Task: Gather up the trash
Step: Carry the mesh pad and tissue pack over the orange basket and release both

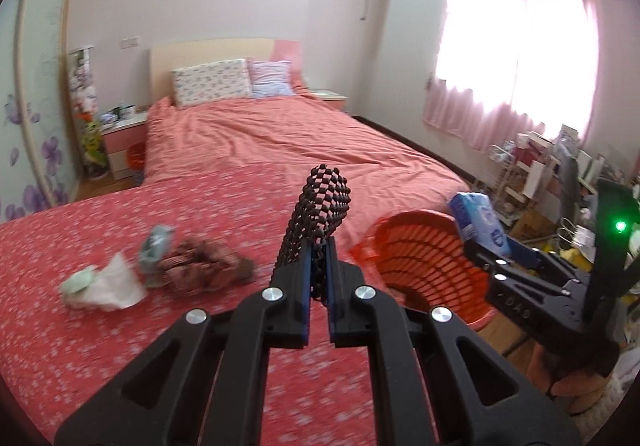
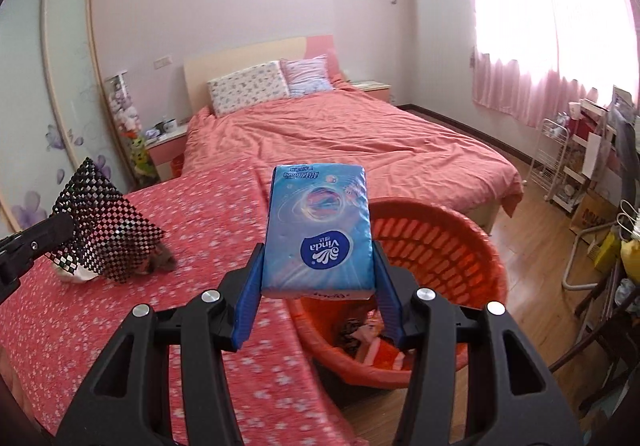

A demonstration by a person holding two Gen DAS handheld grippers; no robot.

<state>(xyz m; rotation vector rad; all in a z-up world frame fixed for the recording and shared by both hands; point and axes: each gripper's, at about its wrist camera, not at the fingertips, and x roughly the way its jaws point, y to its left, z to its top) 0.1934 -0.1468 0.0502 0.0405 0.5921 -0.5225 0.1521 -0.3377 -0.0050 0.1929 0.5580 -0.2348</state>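
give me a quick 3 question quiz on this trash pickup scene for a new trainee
1. True or false: the left gripper is shut on a black mesh mat.
2. What does the right gripper hold? A) a pillow B) a blue tissue pack C) a cup
3. Fill in: the tissue pack is held above the near rim of the orange ____.

Key
1. True; the mesh sticks up between the closed jaws.
2. B
3. basket; it stands on the floor beside the bed.
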